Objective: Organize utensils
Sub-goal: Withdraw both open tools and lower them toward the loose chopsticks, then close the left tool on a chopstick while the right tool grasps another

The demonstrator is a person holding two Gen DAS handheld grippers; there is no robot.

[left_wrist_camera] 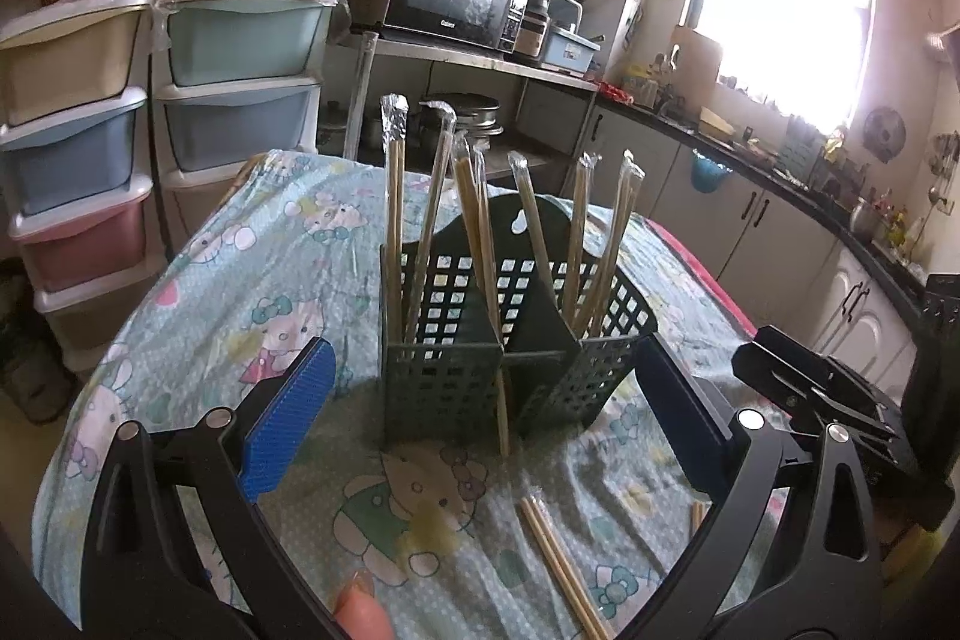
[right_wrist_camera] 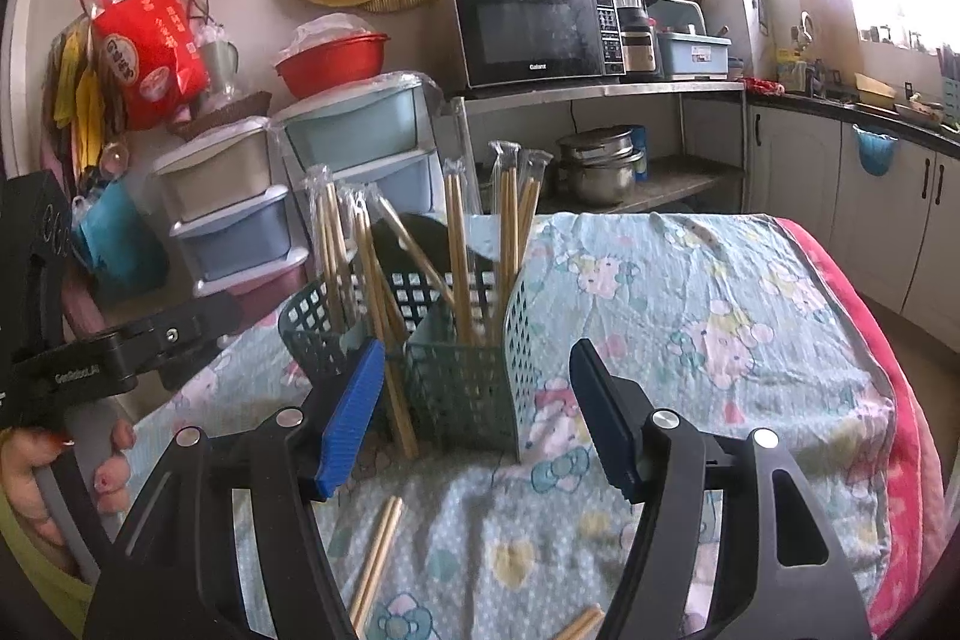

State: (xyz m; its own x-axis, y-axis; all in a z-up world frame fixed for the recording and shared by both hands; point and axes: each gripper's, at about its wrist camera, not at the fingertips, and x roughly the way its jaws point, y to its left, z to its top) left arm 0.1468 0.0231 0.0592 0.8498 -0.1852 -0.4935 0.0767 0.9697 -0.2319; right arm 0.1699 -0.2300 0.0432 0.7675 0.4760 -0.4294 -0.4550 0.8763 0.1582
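Note:
A dark green slotted basket stands on the cartoon-print tablecloth. Several wrapped chopstick pairs stand upright in its compartments. One bare pair leans against its front. My left gripper is open, wide, with nothing between its blue pads; the basket is just beyond its tips. A loose pair of chopsticks lies on the cloth below it. In the right wrist view my right gripper is open and empty, facing the basket. Loose chopsticks lie under it.
Stacked plastic drawers stand left of the table. A microwave sits on a metal shelf behind, with pots below. Kitchen cabinets run along the right. A pink cloth edge marks the table's right side.

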